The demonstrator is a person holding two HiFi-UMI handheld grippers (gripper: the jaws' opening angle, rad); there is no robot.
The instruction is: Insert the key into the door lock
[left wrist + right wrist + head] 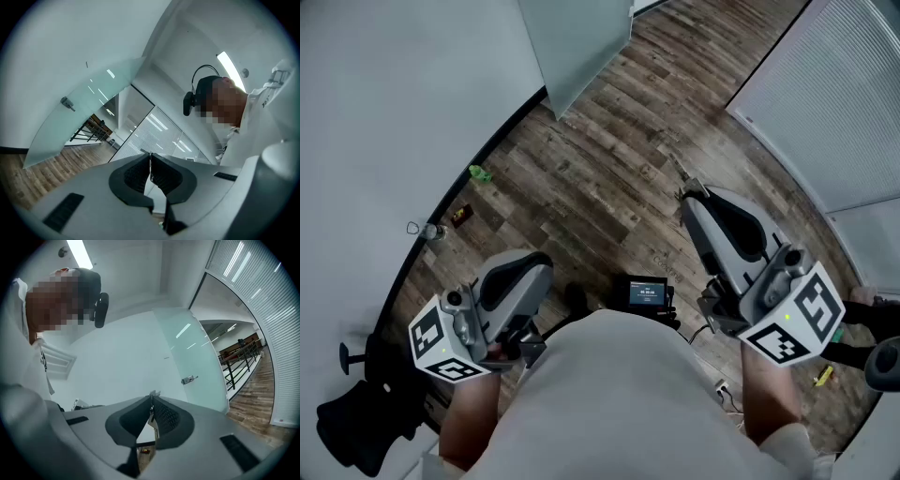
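Note:
A frosted glass door (197, 357) stands ahead in the right gripper view, with its metal handle and lock (189, 379) at mid height. My right gripper (151, 401) is shut on a small metal key (153, 393), whose tip pokes out past the pads toward the door. In the head view the right gripper (692, 199) is held level over the wood floor, and the key (679, 172) sticks out in front of it. My left gripper (150, 157) is shut with nothing between its pads. It sits low at the left (530, 267) in the head view. The same door's handle (68, 103) shows far off in the left gripper view.
A white curved wall (384, 112) runs along the left and a wall of blinds (834, 94) along the right. Small items lie on the floor by the wall: a green one (479, 173) and a dark one (461, 214). A black chair base (356, 412) stands at lower left.

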